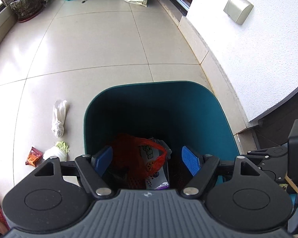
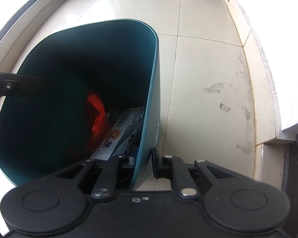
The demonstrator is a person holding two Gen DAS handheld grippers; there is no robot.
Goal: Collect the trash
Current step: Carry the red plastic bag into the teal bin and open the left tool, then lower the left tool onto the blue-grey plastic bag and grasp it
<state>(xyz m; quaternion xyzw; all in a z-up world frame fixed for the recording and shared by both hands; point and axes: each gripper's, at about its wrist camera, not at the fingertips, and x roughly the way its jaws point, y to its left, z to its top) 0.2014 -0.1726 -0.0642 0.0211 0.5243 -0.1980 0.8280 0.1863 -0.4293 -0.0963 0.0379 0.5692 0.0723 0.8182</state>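
On the pale tiled floor (image 1: pixel 93 45) left of the bin lie three pieces still to collect: a crumpled red-brown snack wrapper (image 1: pixel 33 156), a pale green cabbage piece (image 1: pixel 56 151) and a twisted white plastic bag (image 1: pixel 58 119). The left gripper (image 1: pixel 147 161) hangs over the dark teal plastic bin (image 1: pixel 198 107), blue pads spread wide and empty; an orange mesh bag (image 1: pixel 133 154) and a white printed packet (image 2: pixel 117 136) lie inside. It would do best to clear the rim before reaching left. The right gripper (image 2: pixel 143 162) is clamped on the bin's wall, steadying it.
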